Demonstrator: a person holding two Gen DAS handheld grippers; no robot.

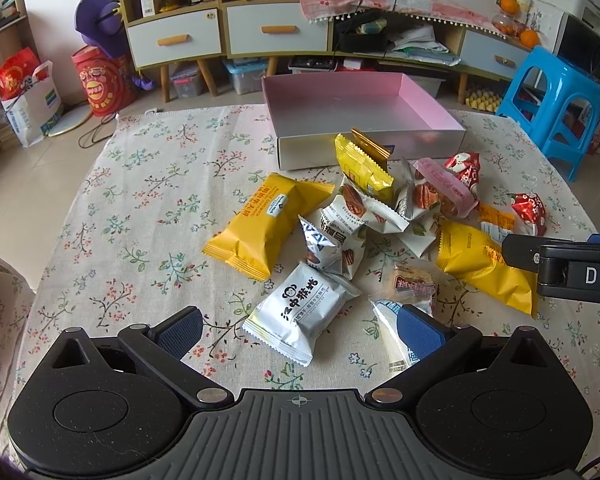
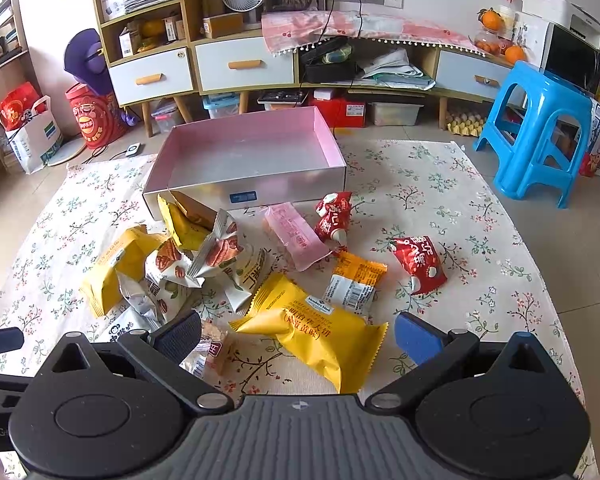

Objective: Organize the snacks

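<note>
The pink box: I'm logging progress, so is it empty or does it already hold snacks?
Empty. The pink box shows only its bare pink floor in both views; every snack packet lies outside on the tablecloth.

Both wrist cameras sat low over the floral-patterned tablecloth point(image 1: 140, 208), facing the wooden sideboard with white drawers point(image 2: 244, 64). The left view looked from the left, the right from the right; both shared the shallow pink-lined cardboard box point(image 1: 432, 100) and nearby heap of snack packets point(image 2: 204, 264).

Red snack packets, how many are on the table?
2. One red packet lies near the box's front corner, beside the pink packet. The other red packet lies alone farther right. More could hide under the pile.
</note>
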